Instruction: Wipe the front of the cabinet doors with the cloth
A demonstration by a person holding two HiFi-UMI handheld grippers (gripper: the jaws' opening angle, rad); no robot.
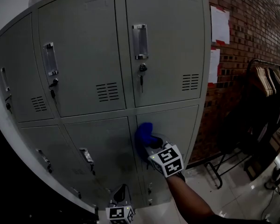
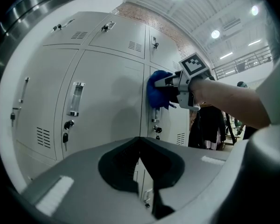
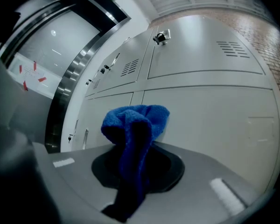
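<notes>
As the cloth [image 1: 143, 135] is a soft blue towelling, light and limp, I judge that it will fold and slip easily and cannot push by itself; it needs the jaws behind it. The right gripper [image 3: 139, 158] has its jaws closed on the bunched middle of the cloth, so a thick wad stands out in front and a loose tail hangs down behind the jaws. This wad seems to be pressed on the lower right door [image 1: 177, 125] of the cabinet doors [image 1: 107, 69], in its upper part near the left edge. The left gripper view shows it just above the handle [image 2: 156, 114].

I think this hold is a good one: in the middle, with much material forward, so that the jaws do not scrape the painted sheet. The door looks smooth and hard, so the cloth should glide with small pressure. The handle, the lock [image 2: 157, 129] and the vent slots [image 2: 179, 138] could catch the loops or pull the cloth out.

The left gripper [image 2: 140, 140] hangs low, apart from the doors, its jaws together with nothing between them.
</notes>
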